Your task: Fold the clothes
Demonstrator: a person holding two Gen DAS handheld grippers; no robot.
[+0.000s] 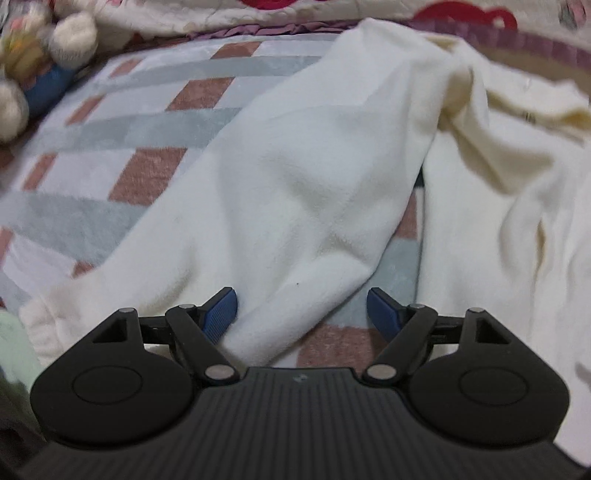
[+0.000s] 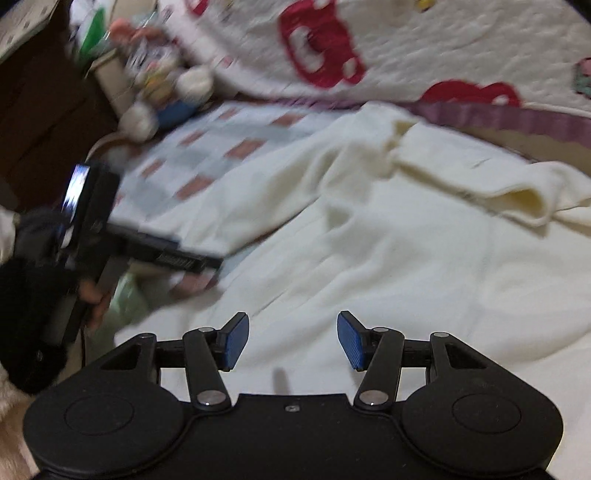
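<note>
- We see a bed (image 1: pixel 147 122) covered by a plaid blanket (image 1: pixel 110 192) in pale blue, grey and rust-pink squares.
- Along its far edge lies a cream quilt (image 2: pixel 424 44) with red shapes and a purple ruffled border (image 2: pixel 498 114).
- At the far left corner sits a blurred stuffed toy (image 1: pixel 70 33).
- Dark brown furniture (image 2: pixel 40 122) stands beyond that corner.

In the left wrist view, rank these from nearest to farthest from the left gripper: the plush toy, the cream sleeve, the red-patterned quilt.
1. Cream sleeve: its end lies between the open left gripper's fingers.
2. Plush toy: upper left, on the checked blanket.
3. Red-patterned quilt: along the top edge, behind everything.
</note>
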